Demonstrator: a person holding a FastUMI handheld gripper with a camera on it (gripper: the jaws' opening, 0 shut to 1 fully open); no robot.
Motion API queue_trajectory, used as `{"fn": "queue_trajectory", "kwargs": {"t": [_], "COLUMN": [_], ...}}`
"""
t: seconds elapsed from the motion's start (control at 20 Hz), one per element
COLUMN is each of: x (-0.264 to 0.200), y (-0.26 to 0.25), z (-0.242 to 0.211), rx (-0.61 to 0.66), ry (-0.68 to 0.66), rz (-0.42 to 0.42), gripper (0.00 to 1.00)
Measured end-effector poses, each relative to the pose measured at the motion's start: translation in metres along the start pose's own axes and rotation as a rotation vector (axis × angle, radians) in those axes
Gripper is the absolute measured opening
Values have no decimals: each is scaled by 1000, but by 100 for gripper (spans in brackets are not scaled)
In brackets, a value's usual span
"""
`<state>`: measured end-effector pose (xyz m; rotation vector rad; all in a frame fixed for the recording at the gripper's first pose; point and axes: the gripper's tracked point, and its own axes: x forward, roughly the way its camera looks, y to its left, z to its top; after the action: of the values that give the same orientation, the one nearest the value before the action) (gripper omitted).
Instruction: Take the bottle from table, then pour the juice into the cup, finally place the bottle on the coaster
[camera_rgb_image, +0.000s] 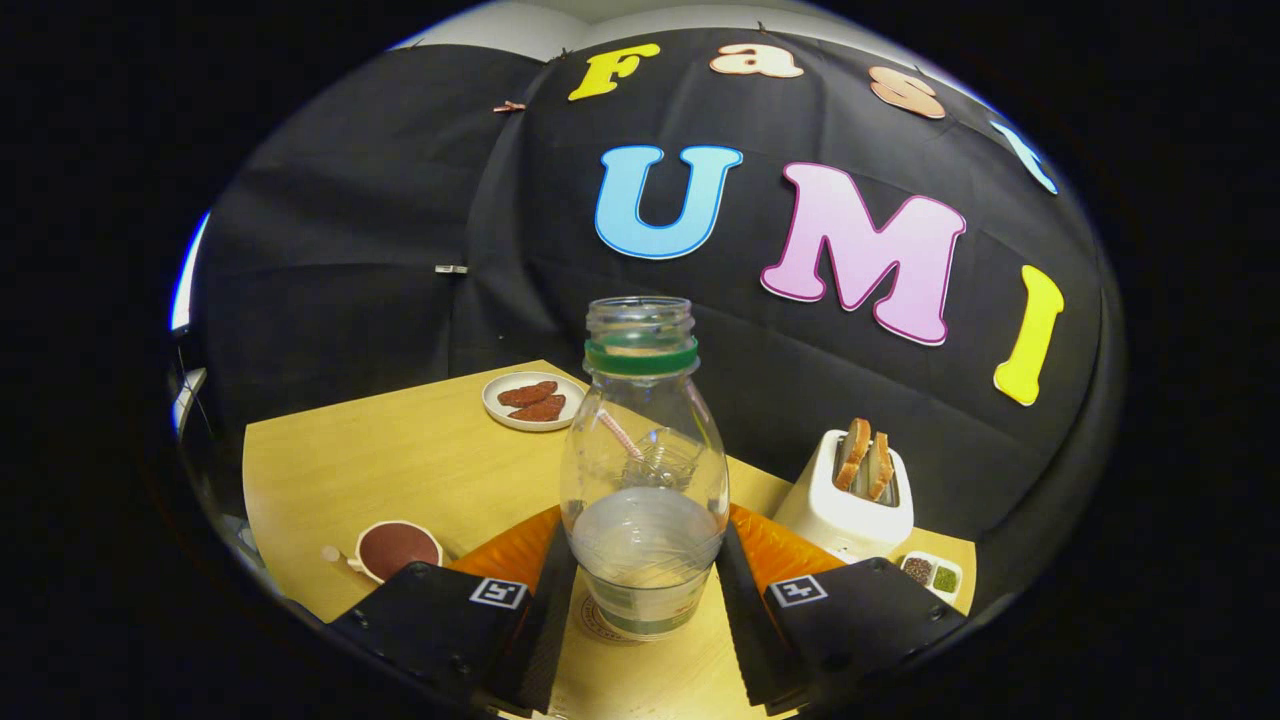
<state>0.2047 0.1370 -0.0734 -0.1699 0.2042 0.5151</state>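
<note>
Clear plastic bottle with a green neck ring is standing upright on a round coaster on the wooden surface. Level fingers are flanking its base, seemingly touching; whether they are gripping is unclear.

Clear plastic bottle, green neck ring, uncapped, upright between gripper fingers, both pressing its lower body; base over round coaster. Wooden table: white plate at far edge; white toaster at right edge; cup near left.

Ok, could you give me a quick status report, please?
Claw shut on clear plastic bottle. Bottle upright, uncapped, over round coaster. White toaster nearby, apart.
</note>
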Motion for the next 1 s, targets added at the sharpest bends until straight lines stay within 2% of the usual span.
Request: {"fn": "queue_trajectory", "kwargs": {"t": [0.2, 0.45, 0.7, 1.0], "x": [19, 37, 42, 45], "y": [0, -5, -9, -6], "z": [-18, -40, -55, -64], "rx": [107, 231, 248, 247], "ry": [4, 25, 27, 15], "rz": [14, -10, -27, -11], "gripper": [72, 73, 73, 74]}}
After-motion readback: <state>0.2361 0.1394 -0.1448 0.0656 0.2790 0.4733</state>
